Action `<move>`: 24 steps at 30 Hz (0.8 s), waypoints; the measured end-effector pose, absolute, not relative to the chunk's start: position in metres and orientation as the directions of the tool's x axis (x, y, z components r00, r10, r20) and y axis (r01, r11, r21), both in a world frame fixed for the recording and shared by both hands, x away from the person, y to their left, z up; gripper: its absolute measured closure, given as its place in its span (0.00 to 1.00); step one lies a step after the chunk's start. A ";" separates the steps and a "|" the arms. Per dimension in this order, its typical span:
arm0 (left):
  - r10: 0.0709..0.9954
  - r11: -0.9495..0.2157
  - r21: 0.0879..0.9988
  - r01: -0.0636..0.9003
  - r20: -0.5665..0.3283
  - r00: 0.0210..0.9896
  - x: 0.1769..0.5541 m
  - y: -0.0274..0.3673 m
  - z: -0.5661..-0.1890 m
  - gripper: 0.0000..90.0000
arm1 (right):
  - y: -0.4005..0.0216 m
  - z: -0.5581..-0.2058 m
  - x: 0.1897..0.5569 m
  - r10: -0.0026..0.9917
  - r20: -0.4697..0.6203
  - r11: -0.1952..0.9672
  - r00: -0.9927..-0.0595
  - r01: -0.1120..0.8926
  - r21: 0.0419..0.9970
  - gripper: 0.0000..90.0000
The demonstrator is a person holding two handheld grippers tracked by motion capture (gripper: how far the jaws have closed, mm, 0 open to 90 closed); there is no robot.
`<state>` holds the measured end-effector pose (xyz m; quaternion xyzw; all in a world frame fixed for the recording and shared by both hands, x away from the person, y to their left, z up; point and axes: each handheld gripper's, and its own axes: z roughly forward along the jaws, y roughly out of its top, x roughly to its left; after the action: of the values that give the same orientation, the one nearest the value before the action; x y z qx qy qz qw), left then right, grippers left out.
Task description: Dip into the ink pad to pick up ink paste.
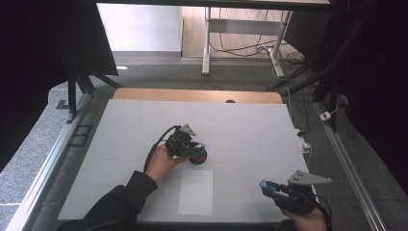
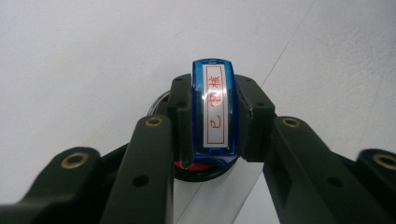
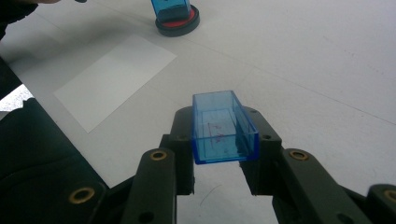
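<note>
Right gripper (image 1: 270, 188) nearest, fingers pinching blue cap (image 3: 224, 128), parked beside paper (image 1: 195, 191) on desk (image 1: 250, 130), likely keeping cap clear. Beyond paper, left gripper (image 1: 192, 150) fingers pinching stamp (image 2: 215, 112), pressed upright on ink pad (image 3: 177, 25), probably inking stamp for paper.

Left tool (image 2: 215, 122) clamping blue stamp (image 2: 214, 109), over red ink pad (image 2: 201, 169), white table (image 2: 84, 56)
</note>
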<state>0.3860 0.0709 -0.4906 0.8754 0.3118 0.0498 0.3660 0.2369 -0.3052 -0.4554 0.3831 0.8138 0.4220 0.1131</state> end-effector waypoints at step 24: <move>0.570 -0.550 0.681 0.482 -0.116 0.814 0.382 0.070 -0.478 0.78 | -0.306 -0.455 0.237 0.713 0.145 0.345 -0.686 0.522 0.780 0.76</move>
<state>0.3823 0.0701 -0.4781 0.8785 0.2994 0.0593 0.3677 0.2366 -0.3061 -0.4554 0.3801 0.8124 0.4280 0.1111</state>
